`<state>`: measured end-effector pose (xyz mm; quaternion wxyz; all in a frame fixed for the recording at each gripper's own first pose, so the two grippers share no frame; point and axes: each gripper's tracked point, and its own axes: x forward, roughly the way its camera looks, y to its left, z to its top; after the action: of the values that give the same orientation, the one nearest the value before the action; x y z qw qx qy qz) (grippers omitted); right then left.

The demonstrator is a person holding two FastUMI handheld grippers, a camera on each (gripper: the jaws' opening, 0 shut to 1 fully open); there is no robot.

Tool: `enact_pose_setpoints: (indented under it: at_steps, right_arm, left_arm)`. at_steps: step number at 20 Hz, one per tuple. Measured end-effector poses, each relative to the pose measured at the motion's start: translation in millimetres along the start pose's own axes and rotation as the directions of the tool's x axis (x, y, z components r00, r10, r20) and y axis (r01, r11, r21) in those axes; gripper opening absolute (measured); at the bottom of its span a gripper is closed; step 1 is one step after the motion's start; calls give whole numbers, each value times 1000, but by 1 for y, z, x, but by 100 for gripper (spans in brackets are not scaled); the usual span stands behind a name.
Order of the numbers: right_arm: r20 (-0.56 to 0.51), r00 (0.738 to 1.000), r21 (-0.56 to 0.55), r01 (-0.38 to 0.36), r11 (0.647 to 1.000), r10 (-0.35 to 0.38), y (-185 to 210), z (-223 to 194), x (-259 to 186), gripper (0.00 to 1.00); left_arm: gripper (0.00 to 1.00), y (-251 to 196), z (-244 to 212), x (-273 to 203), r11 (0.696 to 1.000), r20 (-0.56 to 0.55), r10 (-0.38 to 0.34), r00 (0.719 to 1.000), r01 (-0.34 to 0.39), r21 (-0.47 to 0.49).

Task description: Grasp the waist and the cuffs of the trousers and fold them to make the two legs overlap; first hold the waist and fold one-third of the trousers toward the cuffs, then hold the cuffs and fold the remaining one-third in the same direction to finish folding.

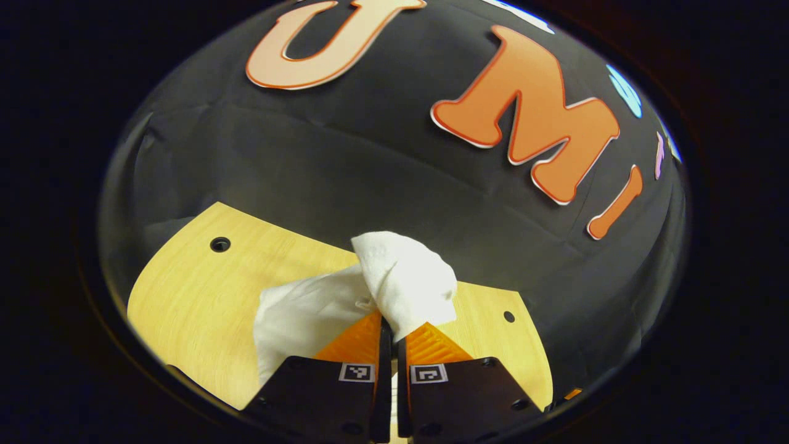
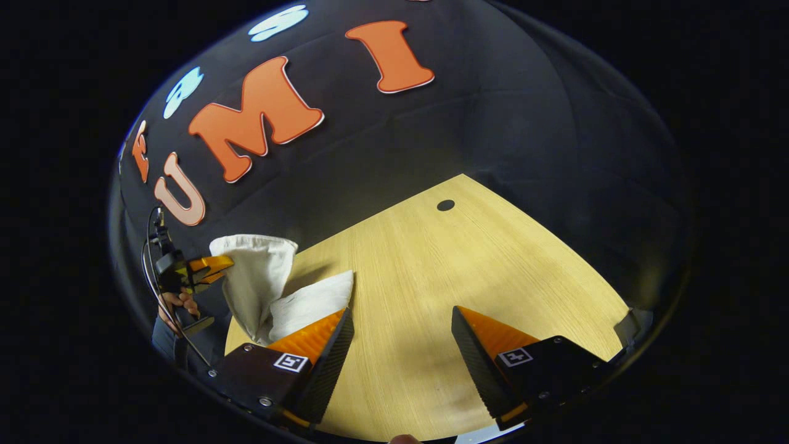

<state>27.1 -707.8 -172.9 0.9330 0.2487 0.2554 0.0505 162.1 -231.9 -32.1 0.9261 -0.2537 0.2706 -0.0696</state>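
In the left gripper view, the left gripper [image 1: 389,330] has its two fingers pressed nearly together, pinching a bunched edge of the white trousers [image 1: 394,280]. The cloth bulges up above the fingertips and drapes down to the left onto the light wooden table [image 1: 197,296]; which part of the garment is pinched cannot be told. A small round hole [image 1: 220,244] sits in the tabletop near its far left corner.

In the right gripper view, the right gripper [image 2: 400,320] has its fingers spread wide apart with nothing between them, hovering over bare table [image 2: 431,259]. Just beyond its left finger [image 2: 320,339] lies part of the trousers [image 2: 308,302] on the table, rising to a lifted portion at the table's left edge, where the left gripper [image 2: 212,265] grips it, held by a hand [image 2: 179,303].
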Motion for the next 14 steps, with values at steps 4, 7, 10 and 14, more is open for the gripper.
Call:
enact_pose_setpoints:
  at_steps: [4,7,10,14]
  right_arm:
    - [-8,1000,12,5,1000,-5,-23,4,2,96]
    - [-25,1000,22,-3,1000,3,-27,3,8,96]
    - [-39,999,21,-32,999,33,-22,3,16,96]
    - [-59,996,-63,-63,996,60,0,-1,27,96]
  left_arm:
    - [5,-56,-48,14,997,-58,-34,998,38,61]
    - [8,-94,-116,3,984,-169,-85,982,110,143]
    - [30,-130,-210,-42,900,-358,-134,924,264,346]
    - [76,-145,-243,-87,878,-430,-193,882,351,325]
